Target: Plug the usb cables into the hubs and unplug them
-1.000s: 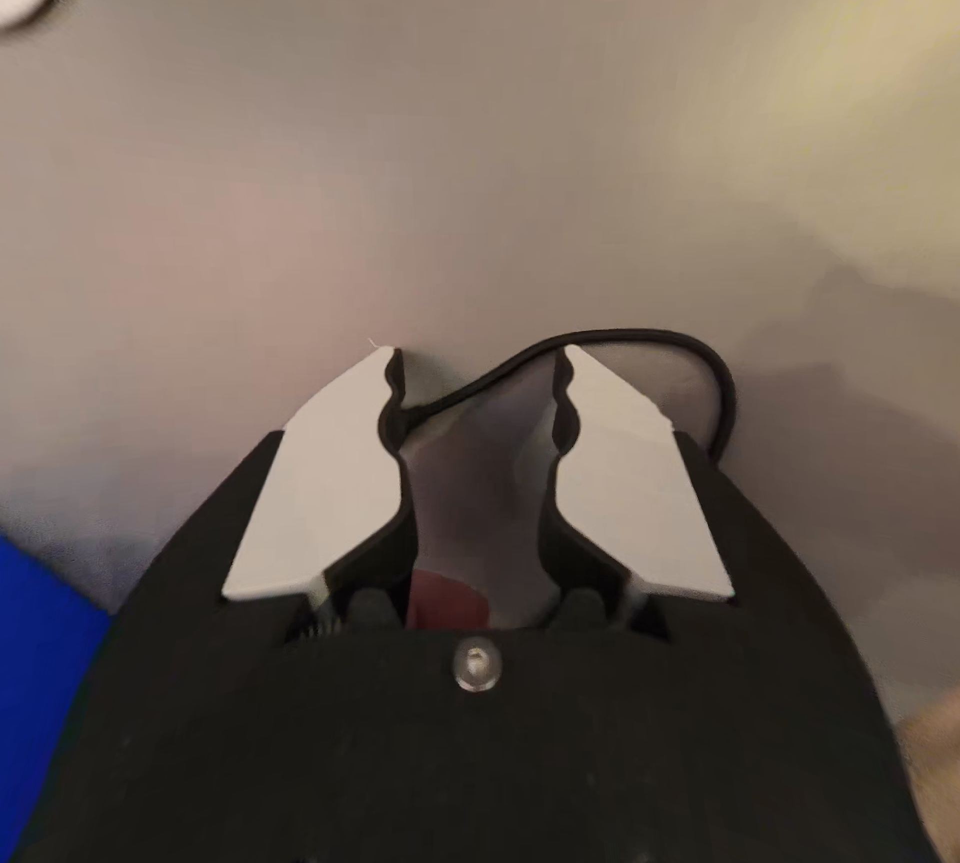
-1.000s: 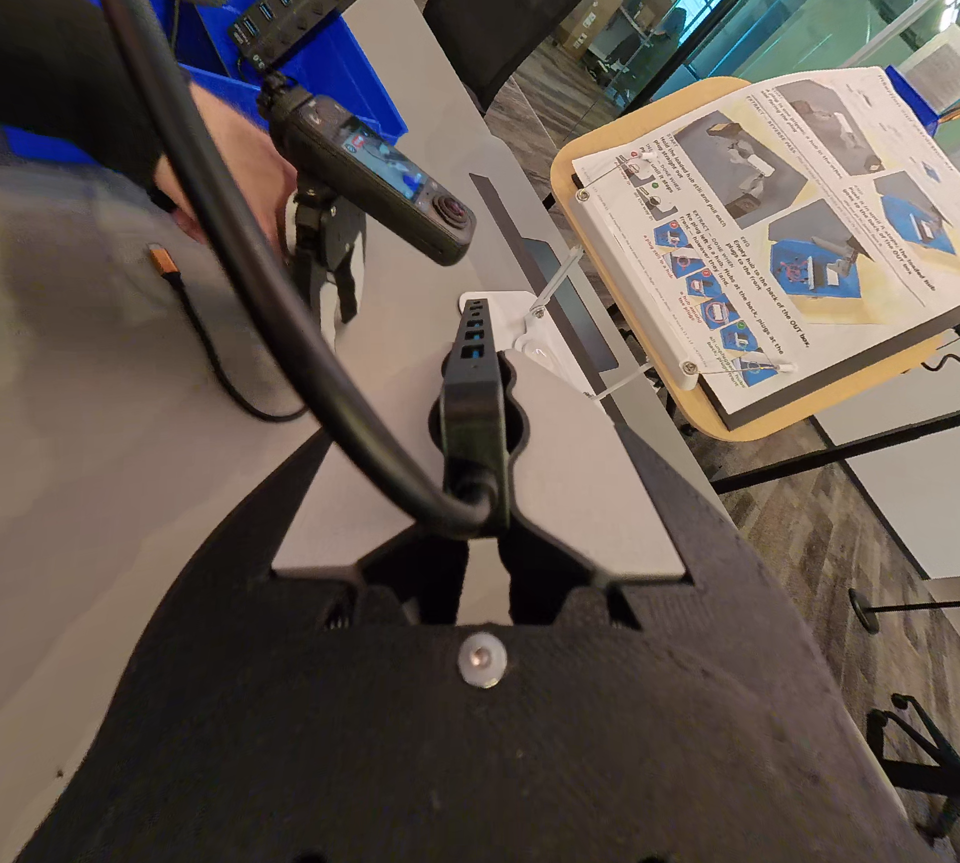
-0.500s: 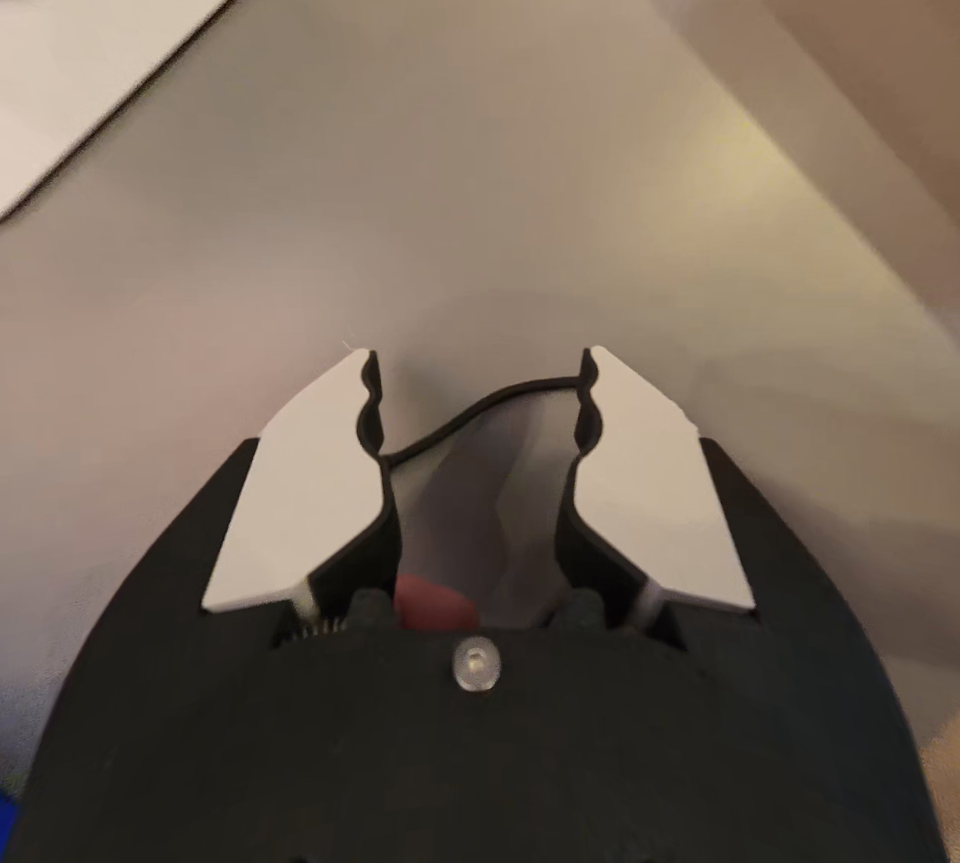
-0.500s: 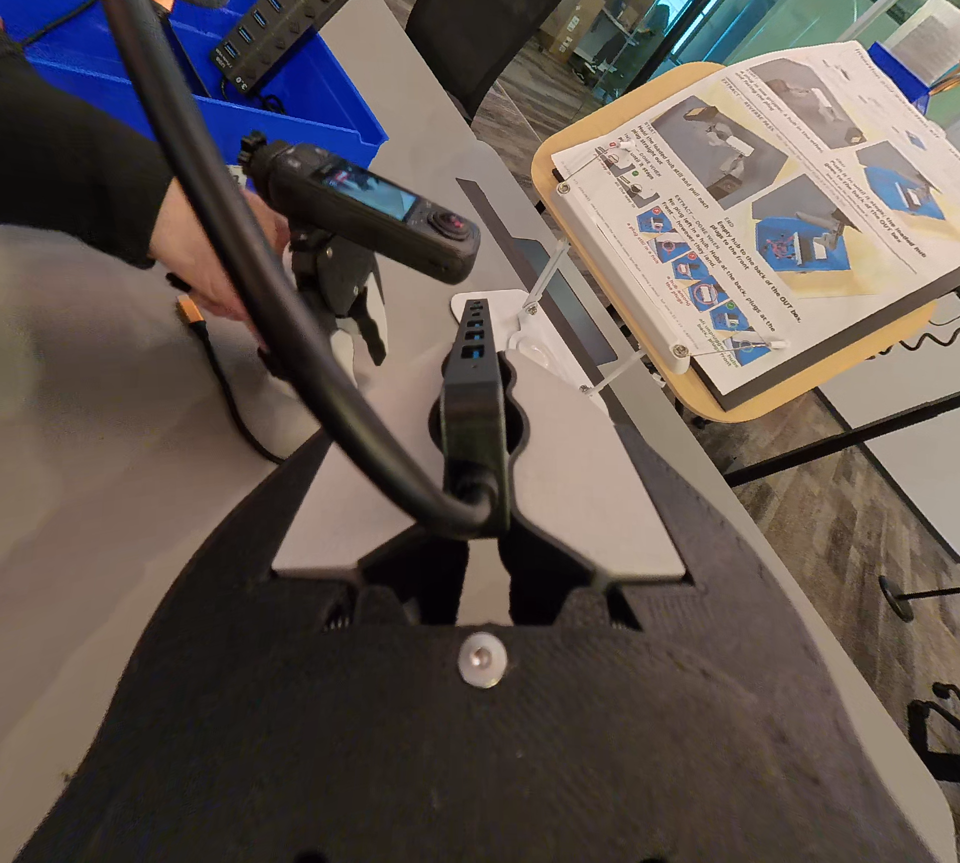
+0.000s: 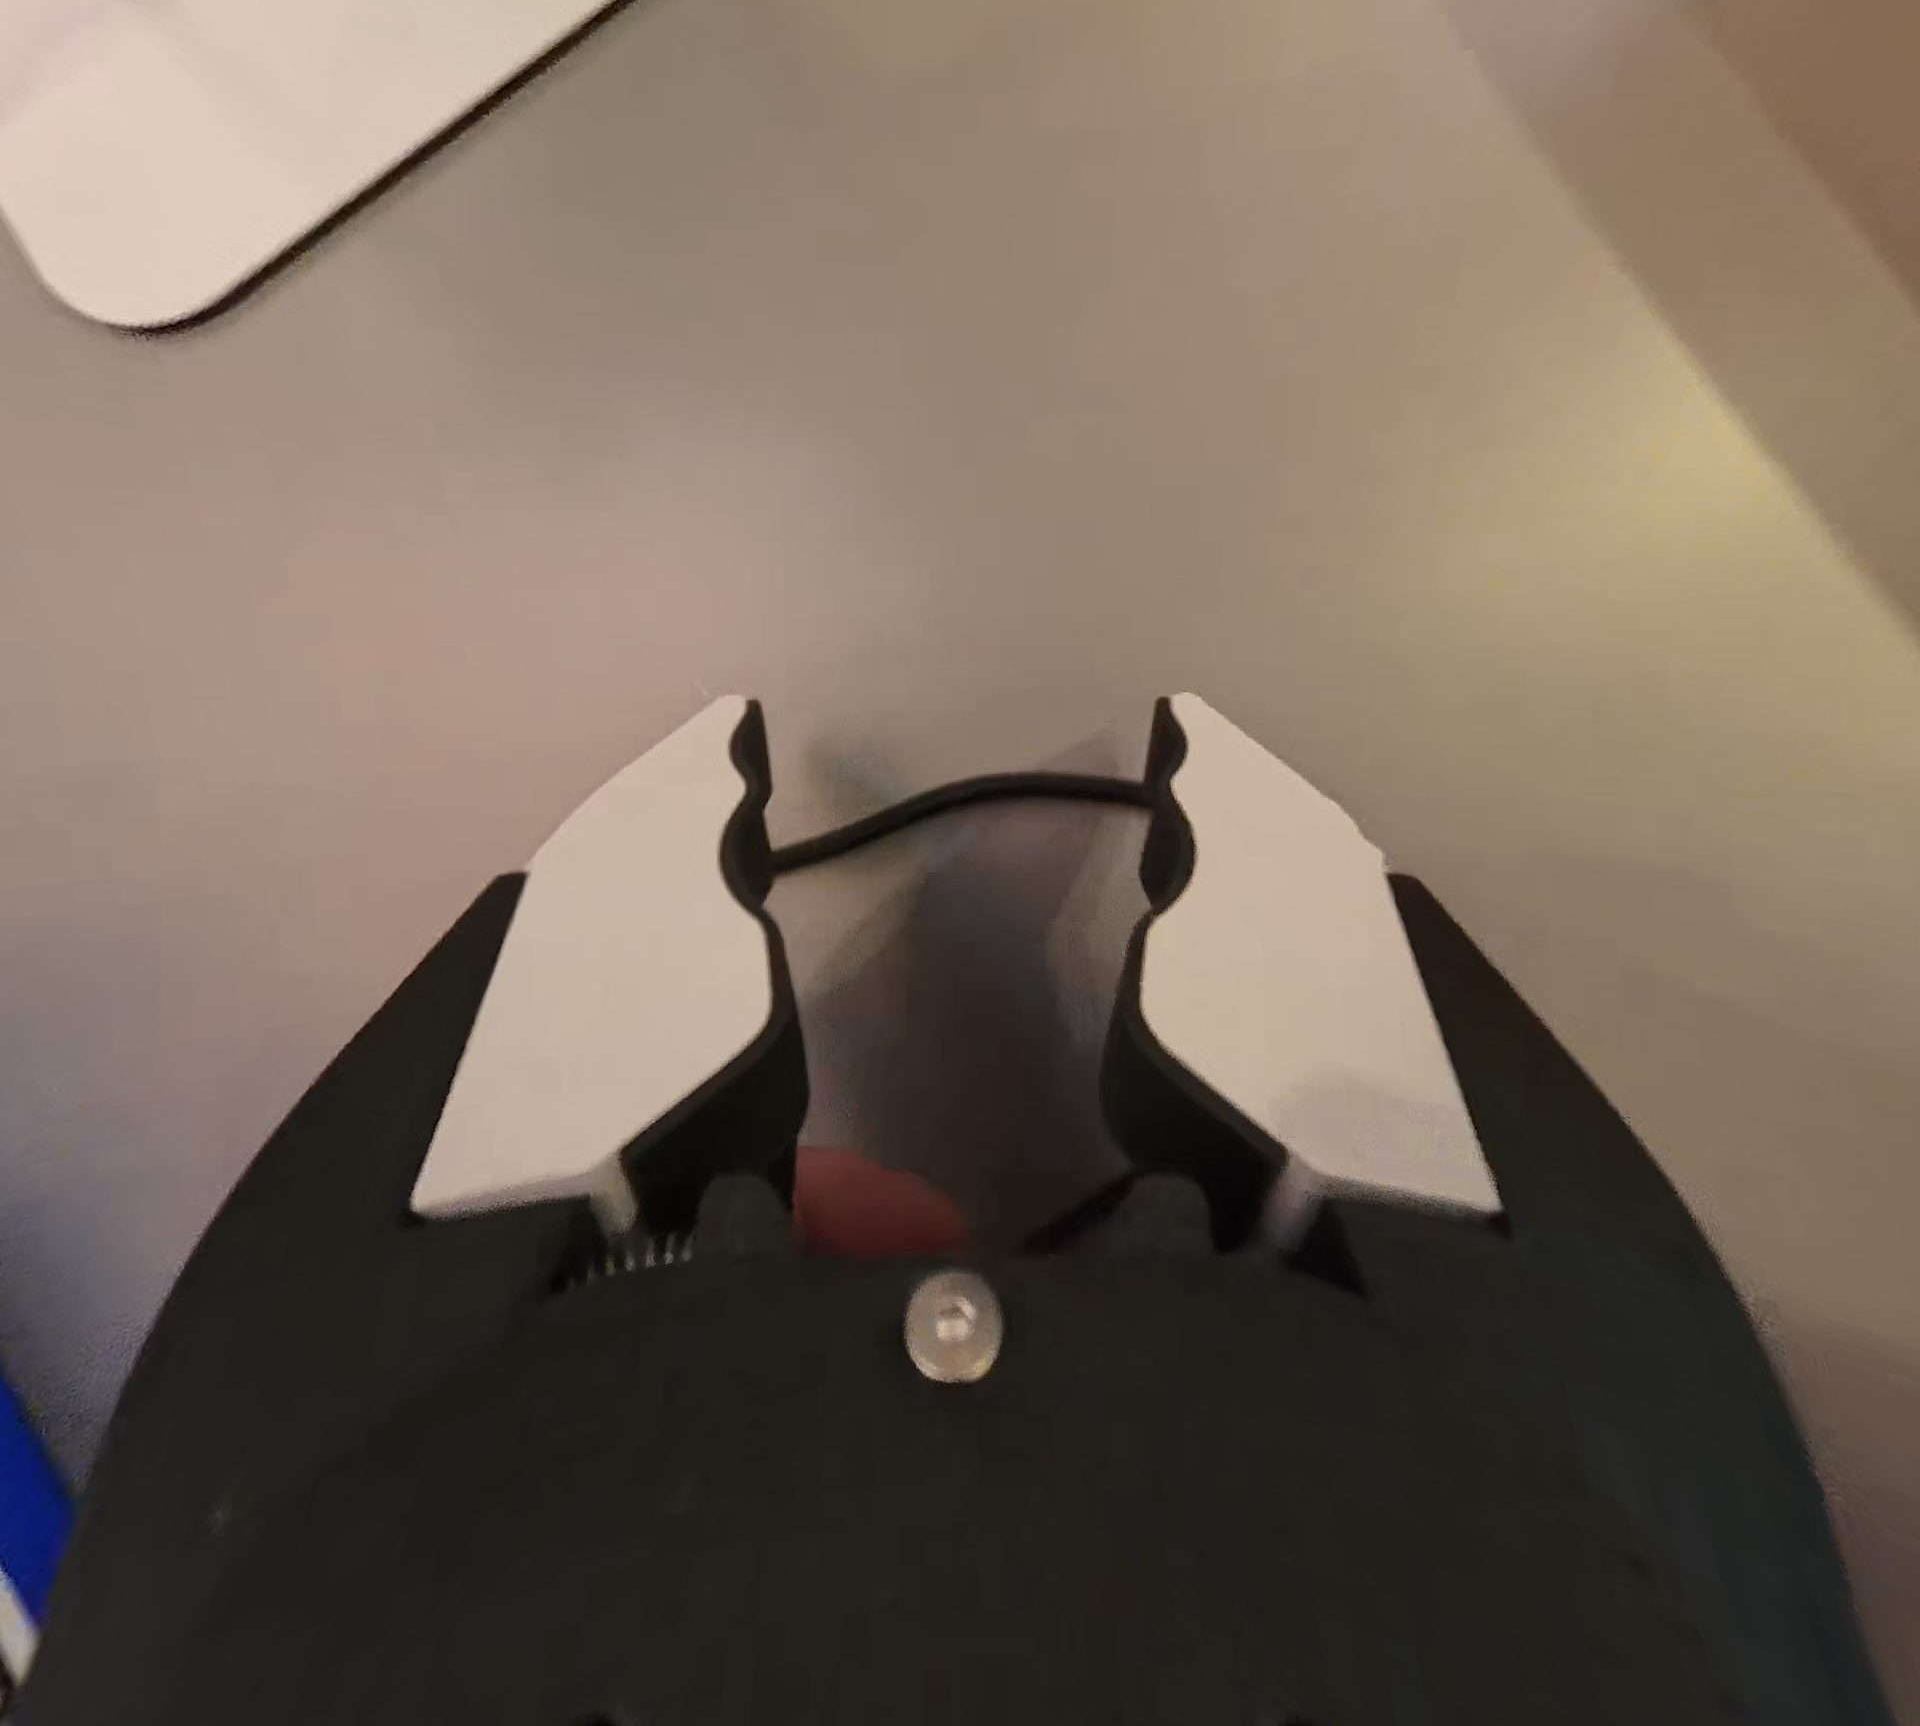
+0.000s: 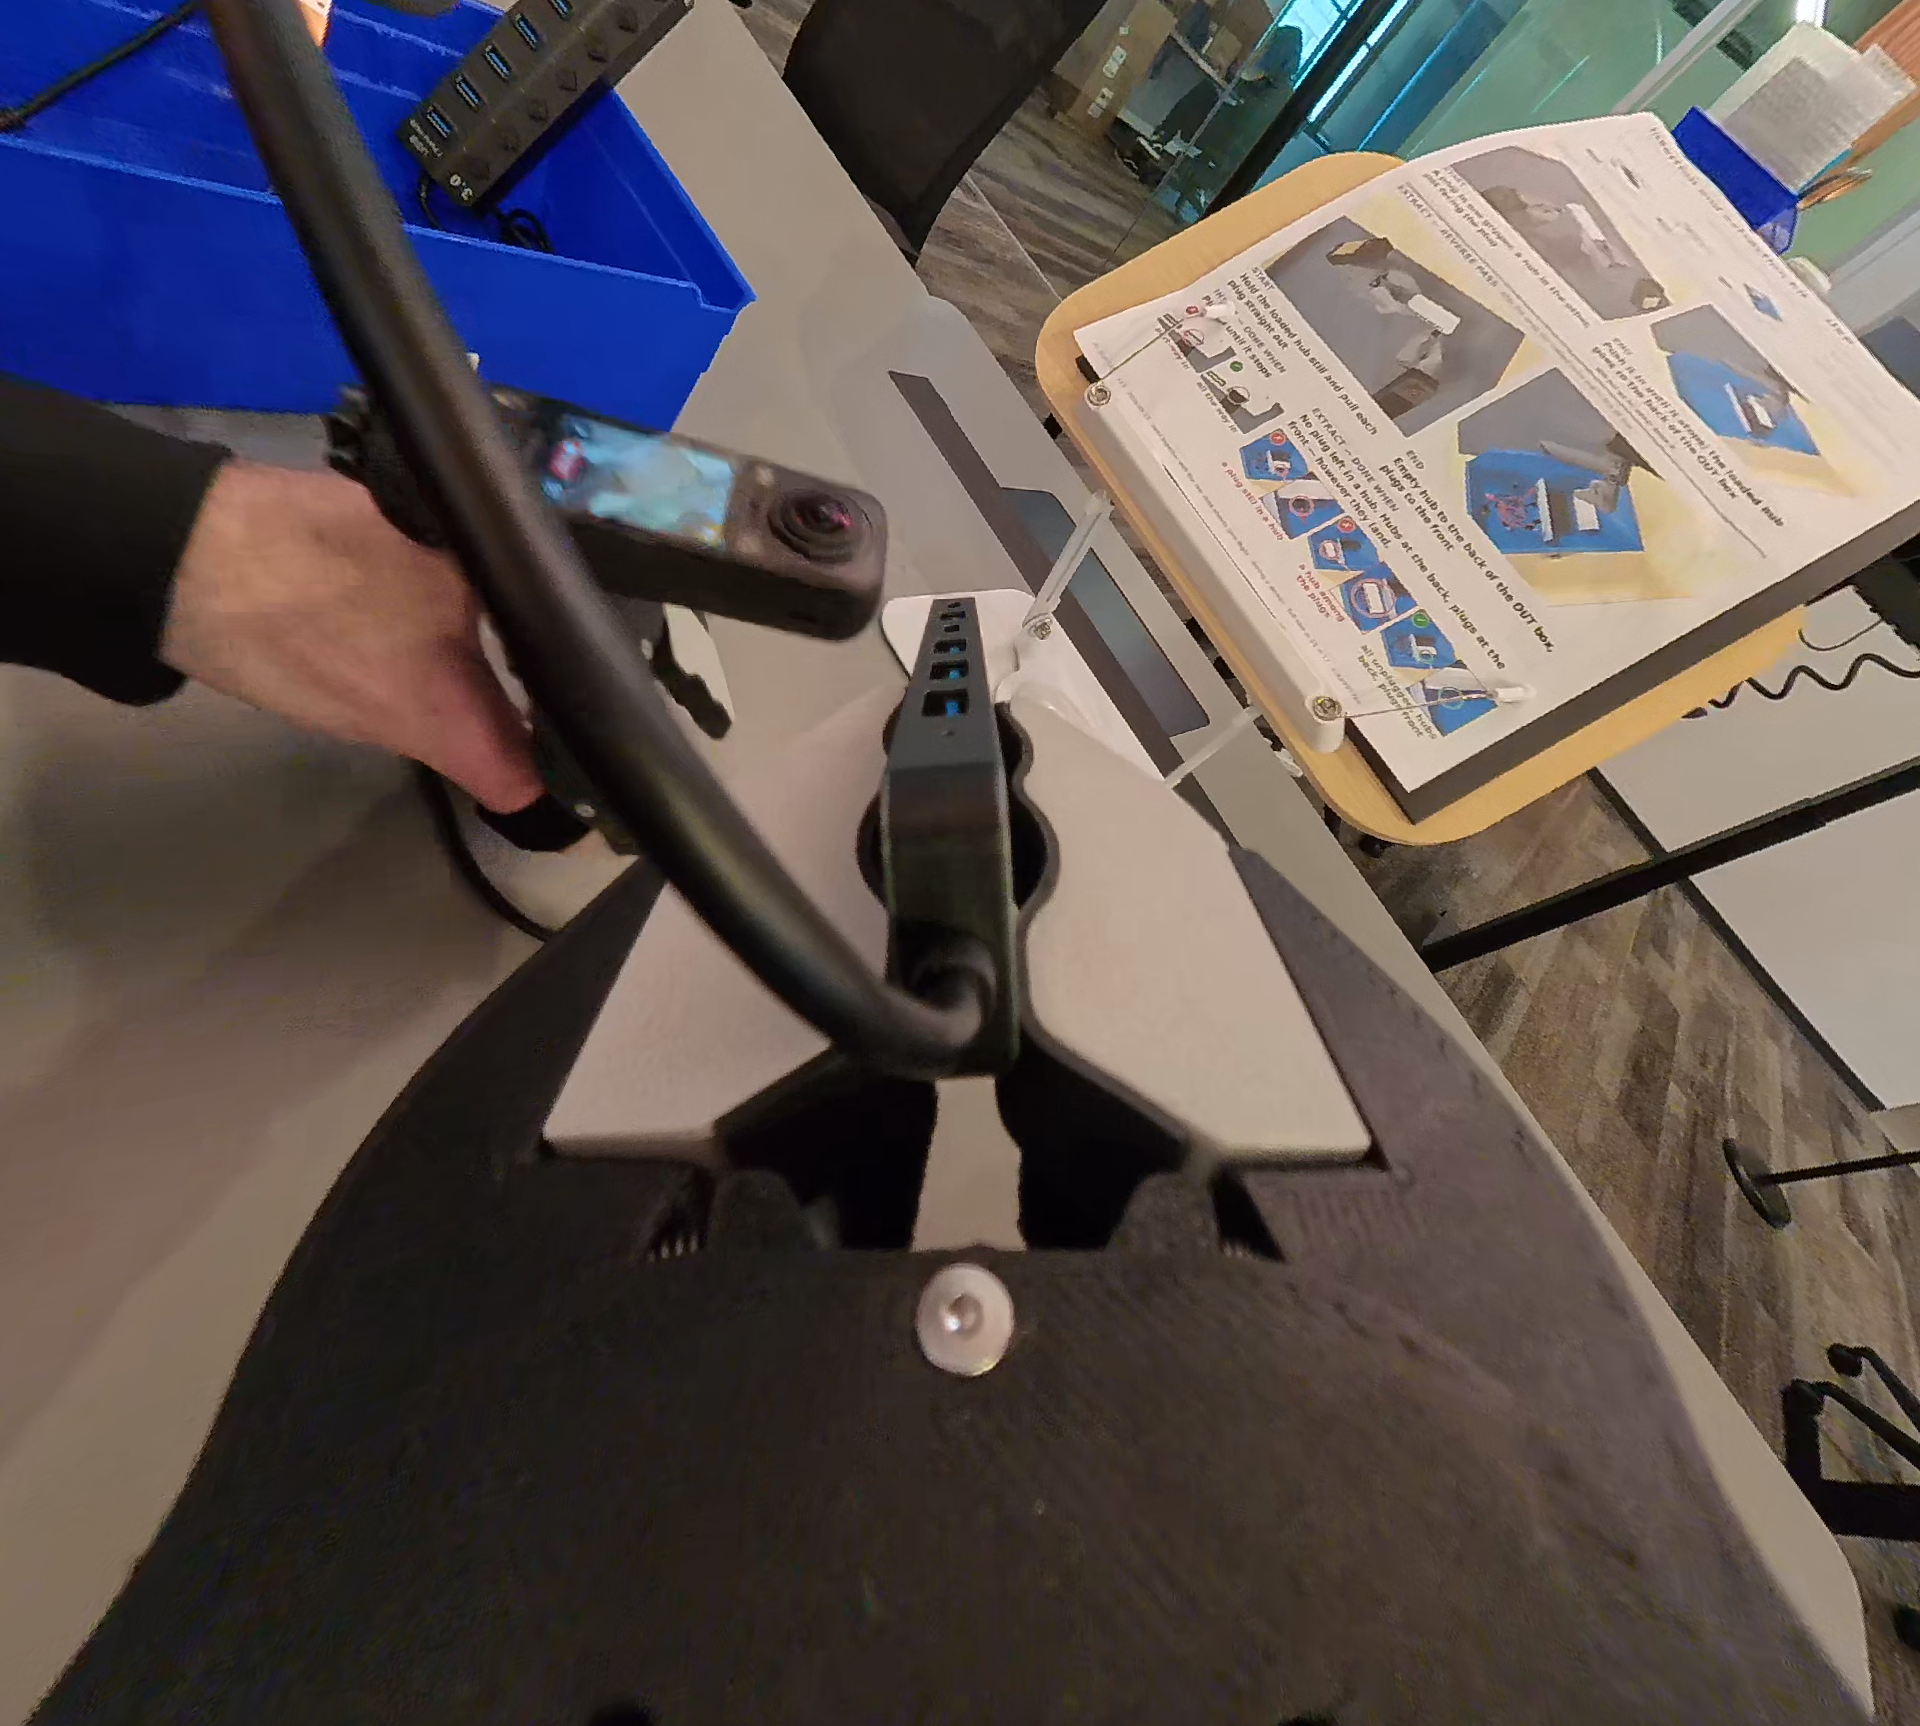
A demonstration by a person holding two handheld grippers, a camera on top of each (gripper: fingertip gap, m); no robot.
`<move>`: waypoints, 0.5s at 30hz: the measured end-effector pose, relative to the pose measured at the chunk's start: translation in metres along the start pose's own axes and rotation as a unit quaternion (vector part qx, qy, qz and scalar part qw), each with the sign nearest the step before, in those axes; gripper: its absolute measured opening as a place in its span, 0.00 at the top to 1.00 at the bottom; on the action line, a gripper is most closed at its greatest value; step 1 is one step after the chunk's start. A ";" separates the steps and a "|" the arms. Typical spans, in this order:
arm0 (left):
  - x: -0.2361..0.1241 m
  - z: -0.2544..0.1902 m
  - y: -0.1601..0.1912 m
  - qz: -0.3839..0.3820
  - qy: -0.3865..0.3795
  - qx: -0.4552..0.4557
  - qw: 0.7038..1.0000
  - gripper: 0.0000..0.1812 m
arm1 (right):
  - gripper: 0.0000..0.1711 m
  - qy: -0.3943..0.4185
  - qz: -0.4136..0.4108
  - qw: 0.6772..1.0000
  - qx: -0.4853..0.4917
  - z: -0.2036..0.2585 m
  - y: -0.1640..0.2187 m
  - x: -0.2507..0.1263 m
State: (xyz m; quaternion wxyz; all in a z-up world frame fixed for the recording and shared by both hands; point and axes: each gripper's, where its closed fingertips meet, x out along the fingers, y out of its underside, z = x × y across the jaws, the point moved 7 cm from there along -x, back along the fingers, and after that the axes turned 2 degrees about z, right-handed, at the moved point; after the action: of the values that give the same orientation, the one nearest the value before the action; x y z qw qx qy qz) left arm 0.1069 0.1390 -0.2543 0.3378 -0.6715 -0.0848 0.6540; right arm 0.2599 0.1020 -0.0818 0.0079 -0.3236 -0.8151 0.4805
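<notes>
My right gripper [image 6: 948,715] is shut on a slim black USB hub [image 6: 943,803], held on edge with its blue ports facing up. The hub's thick black cable [image 6: 436,388] loops from its near end up to the top left. My left gripper [image 5: 956,720] is open and low over the grey table [image 5: 1039,326]. A thin black cable [image 5: 977,788] lies across the gap between its fingertips. Something red [image 5: 873,1209] shows deep between the fingers. In the right wrist view a hand [image 6: 343,637] holds the left gripper under its camera [image 6: 717,523].
A blue bin [image 6: 312,274] at the back left holds a second, longer black hub [image 6: 551,45] and an orange plug [image 6: 312,9]. A white stand base [image 5: 260,14] lies ahead of the left gripper. An instruction board [image 6: 1507,450] stands right of the table, a black chair [image 6: 966,3] behind.
My left gripper has opened wider and moved across the table toward the white base, the thin cable still between its fingers. The right gripper keeps hold of the hub.
</notes>
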 end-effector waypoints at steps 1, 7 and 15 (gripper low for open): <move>-0.007 0.002 0.002 -0.003 0.003 -0.016 1.000 0.60 | 0.93 0.001 0.000 1.000 0.001 -0.001 0.000 0.000; -0.011 0.018 0.032 0.049 0.009 -0.087 0.995 0.50 | 0.93 -0.005 -0.005 1.000 0.005 0.001 -0.003 0.003; 0.014 0.024 0.002 0.031 0.020 -0.106 0.994 0.46 | 0.92 0.003 -0.008 1.000 0.008 -0.001 -0.005 -0.001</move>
State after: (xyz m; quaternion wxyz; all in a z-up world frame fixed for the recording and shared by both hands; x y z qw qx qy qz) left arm 0.0857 0.1531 -0.2648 0.2460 -0.7191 -0.1261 0.6376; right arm 0.2585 0.1001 -0.0770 0.0166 -0.3185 -0.8140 0.4856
